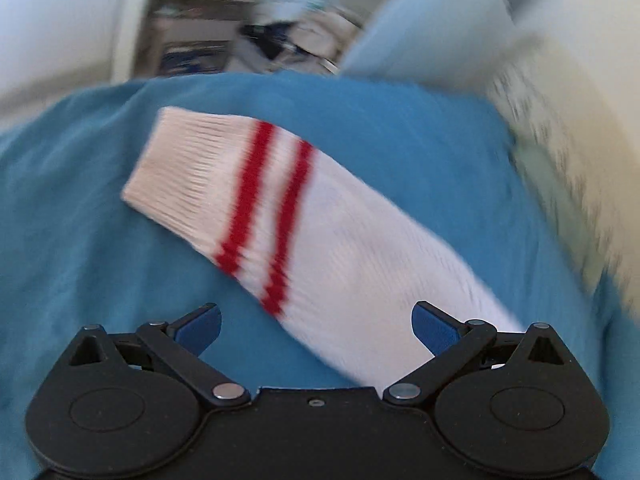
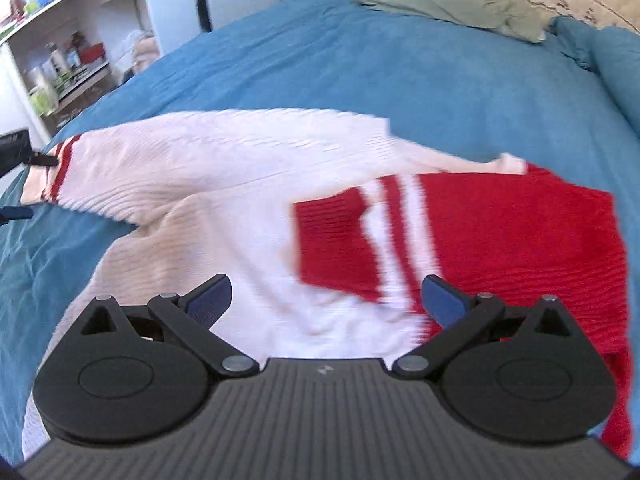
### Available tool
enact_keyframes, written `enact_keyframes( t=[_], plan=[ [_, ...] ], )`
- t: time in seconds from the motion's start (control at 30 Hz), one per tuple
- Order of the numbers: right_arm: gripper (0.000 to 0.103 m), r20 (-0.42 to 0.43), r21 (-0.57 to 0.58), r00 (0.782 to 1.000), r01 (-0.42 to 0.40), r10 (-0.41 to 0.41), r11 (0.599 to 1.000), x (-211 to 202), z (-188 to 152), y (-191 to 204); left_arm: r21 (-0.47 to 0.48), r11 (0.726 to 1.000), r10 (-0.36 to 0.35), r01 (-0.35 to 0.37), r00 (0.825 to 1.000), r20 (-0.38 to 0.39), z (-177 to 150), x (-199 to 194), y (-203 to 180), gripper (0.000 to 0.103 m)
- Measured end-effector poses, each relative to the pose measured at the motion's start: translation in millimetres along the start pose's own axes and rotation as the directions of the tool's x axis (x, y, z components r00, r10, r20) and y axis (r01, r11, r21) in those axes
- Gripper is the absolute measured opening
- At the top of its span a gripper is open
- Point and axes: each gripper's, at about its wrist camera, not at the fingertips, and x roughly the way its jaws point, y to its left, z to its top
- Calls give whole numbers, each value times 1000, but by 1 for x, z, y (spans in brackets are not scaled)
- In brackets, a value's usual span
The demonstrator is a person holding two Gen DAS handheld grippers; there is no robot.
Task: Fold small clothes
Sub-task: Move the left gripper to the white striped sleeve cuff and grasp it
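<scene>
1. Left wrist view: left gripper (image 1: 316, 330) had its jaws spread wide, nothing between them. It hung over a blue bedspread (image 1: 80, 200).
2. A white sock (image 1: 320, 232) w/ two red stripes lay diagonally on the bedspread, ribbed cuff toward the far left, foot end running under the right-hand finger (image 1: 434, 330) and out of sight behind the gripper body. Can't tell if finger touched the sock.
3. Far edge of the bed: blurred shelving (image 1: 192, 40) and clutter beyond; a pale patterned cover (image 1: 560, 184) at the right edge. View had heavy motion blur.
4. Right wrist view: right gripper (image 2: 326, 300) also had jaws wide apart, holding nothing, poised over socks in the middle of the bed.
5. White sock (image 2: 224, 160) stretched leftward, red-striped cuff near the bed's left edge. A red sock (image 2: 500, 236) w/ two white stripes lay at its right, overlapping a white sock; exact layering unclear, blurred.
6. Left gripper's finger tips (image 2: 18, 213) showed at the frame's left edge, just beside the white cuff.
7. Far right corner of the bed: green pillow (image 2: 452, 4), blue pillow (image 2: 612, 68). White shelf unit (image 2: 68, 56) stood beyond the left side.
</scene>
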Motion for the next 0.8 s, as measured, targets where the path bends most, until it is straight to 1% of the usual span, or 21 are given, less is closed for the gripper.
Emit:
enact_keyframes(
  t=[0.13, 0.2, 0.27, 0.33, 0.43, 0.47, 0.5, 0.53, 0.57, 0.63, 0.67, 0.73, 0.8],
  plan=[
    [103, 8, -27, 1000, -19, 19, 999, 17, -4, 28, -122, 990, -64, 72, 996, 65, 11, 3, 28, 101],
    [103, 0, -36, 999, -32, 32, 999, 28, -5, 38, -180, 978, -90, 107, 991, 100, 17, 1, 42, 100],
    [103, -6, -42, 999, -38, 38, 998, 35, -5, 44, -238, 963, -105, 129, 988, 114, 22, 8, 51, 97],
    [103, 1, -49, 999, -45, 45, 998, 40, -4, 49, -252, 958, -112, 137, 988, 109, 27, 16, 55, 93],
    [103, 10, -57, 999, -47, 47, 997, 44, -1, 56, -231, 965, -105, 128, 989, 108, 31, 20, 55, 86],
    [103, 11, -56, 999, -45, 45, 997, 45, 0, 57, -227, 966, -100, 122, 989, 108, 32, 21, 54, 76],
    [103, 9, -53, 999, -43, 43, 998, 47, 1, 59, -226, 968, -91, 113, 990, 104, 33, 21, 54, 55],
    [103, 9, -46, 999, -40, 41, 998, 48, 3, 60, -229, 969, -69, 89, 993, 94, 34, 23, 54, 43],
    [103, 8, -39, 999, -39, 39, 998, 49, 4, 61, -234, 970, -44, 62, 996, 78, 35, 25, 55, 34],
    [103, 8, -22, 999, -36, 36, 999, 50, 7, 61, -230, 971, -52, 69, 996, 76, 37, 26, 55, 26],
    [103, 9, -14, 999, -36, 36, 999, 50, 8, 61, -213, 975, -52, 67, 996, 76, 38, 24, 53, 21],
    [103, 12, -1, 999, -36, 36, 999, 49, 10, 61, -165, 984, -48, 60, 996, 80, 41, 17, 43, 19],
    [103, 22, 6, 999, -31, 31, 1000, 47, 13, 59, -97, 992, -71, 82, 992, 105, 45, 4, 26, 17]
  ],
)
